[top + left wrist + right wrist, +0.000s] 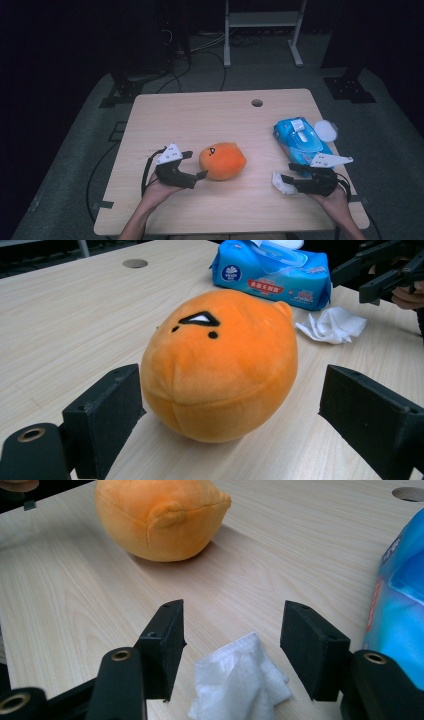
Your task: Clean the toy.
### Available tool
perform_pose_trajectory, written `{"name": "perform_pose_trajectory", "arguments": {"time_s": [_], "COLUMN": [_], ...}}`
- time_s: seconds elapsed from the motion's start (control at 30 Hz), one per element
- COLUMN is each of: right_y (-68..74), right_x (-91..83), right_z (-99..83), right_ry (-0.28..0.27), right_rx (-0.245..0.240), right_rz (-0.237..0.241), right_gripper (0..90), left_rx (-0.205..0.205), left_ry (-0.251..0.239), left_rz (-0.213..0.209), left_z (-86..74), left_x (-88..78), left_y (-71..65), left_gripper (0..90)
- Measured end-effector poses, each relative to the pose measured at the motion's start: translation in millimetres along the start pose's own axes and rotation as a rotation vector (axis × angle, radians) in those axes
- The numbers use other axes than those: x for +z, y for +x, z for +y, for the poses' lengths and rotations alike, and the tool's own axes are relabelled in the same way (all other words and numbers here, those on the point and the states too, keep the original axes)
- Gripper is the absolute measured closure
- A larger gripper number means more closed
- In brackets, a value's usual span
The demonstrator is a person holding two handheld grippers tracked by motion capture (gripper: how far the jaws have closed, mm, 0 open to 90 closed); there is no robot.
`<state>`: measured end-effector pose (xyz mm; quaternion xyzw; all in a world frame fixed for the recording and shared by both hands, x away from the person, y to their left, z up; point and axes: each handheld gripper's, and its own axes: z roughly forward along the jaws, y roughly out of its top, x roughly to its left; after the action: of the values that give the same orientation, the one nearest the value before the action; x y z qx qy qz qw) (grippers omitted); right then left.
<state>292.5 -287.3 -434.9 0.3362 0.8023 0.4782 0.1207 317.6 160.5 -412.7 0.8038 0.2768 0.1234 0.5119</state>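
An orange plush toy [222, 161] with a small black face lies on the wooden table [210, 110]. My left gripper [196, 164] is open just to its left. In the left gripper view the plush [220, 365] sits between the jaws, close to one pad and clear of the other. A crumpled white tissue [281, 184] lies near the front right. My right gripper [287, 172] is open over it, and the tissue [240, 680] lies low between the jaws [232, 625], untouched by either pad.
A blue pack of wet wipes [300, 140] lies at the table's right edge behind the right gripper, with a white round lid [326, 131] beside it. A cable hole [257, 103] sits near the far edge. A white rack [262, 20] and cables stand on the floor beyond.
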Motion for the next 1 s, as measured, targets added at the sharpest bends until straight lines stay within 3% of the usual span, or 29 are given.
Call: {"name": "perform_pose_trajectory", "arguments": {"time_s": [1.0], "right_y": [1.0], "right_x": [0.6], "right_z": [-2.6], "right_ry": [0.008], "right_rx": [-0.004], "right_rz": [-0.002], "right_gripper": [40.4], "left_rx": [-0.043], "left_ry": [0.046], "left_rz": [0.04], "left_z": [-36.0], "left_x": [-18.7], "left_y": [3.8], "left_gripper": [9.2]}}
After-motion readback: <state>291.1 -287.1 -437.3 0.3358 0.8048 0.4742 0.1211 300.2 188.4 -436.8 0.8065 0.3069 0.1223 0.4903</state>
